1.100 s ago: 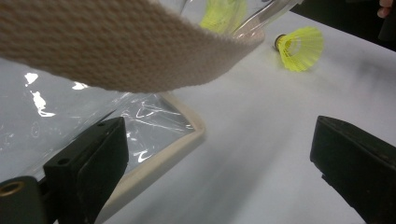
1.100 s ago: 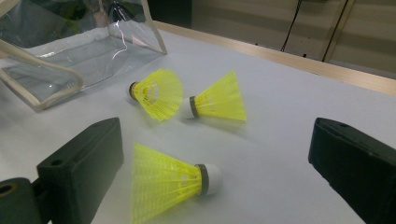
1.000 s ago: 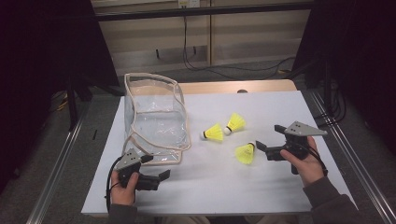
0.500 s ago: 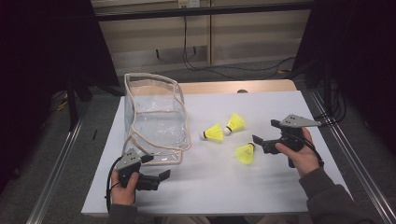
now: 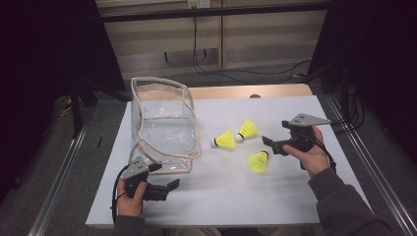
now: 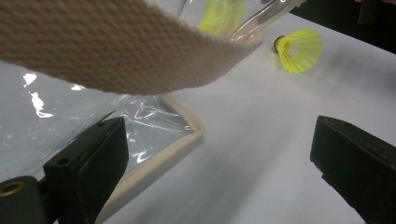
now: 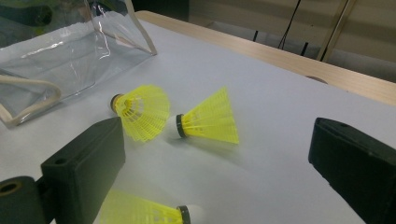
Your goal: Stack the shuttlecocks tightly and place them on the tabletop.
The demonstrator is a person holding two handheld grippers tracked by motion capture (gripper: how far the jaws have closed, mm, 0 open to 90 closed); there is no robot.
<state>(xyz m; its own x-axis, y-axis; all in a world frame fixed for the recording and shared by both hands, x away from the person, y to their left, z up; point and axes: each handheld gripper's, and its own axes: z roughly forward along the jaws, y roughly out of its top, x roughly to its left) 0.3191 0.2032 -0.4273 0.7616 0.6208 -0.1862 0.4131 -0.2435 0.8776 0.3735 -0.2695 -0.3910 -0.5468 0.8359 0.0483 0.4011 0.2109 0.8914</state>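
Three yellow shuttlecocks lie on the white table right of a clear plastic bag with beige trim. Two of them lie side by side. The third lies nearer me, just left of and below my right gripper, which is open and empty. In the right gripper view the pair lies ahead of the open jaws and the third shuttlecock sits low by the left jaw. My left gripper rests open at the bag's near corner, holding nothing.
The bag's beige strap hangs close across the top of the left gripper view, with a shuttlecock beyond it. A wooden edge runs along the table's far side. Metal rails flank the table.
My right gripper has moved left and slightly away from me, closer to the near shuttlecock. The left gripper and the bag have stayed put.
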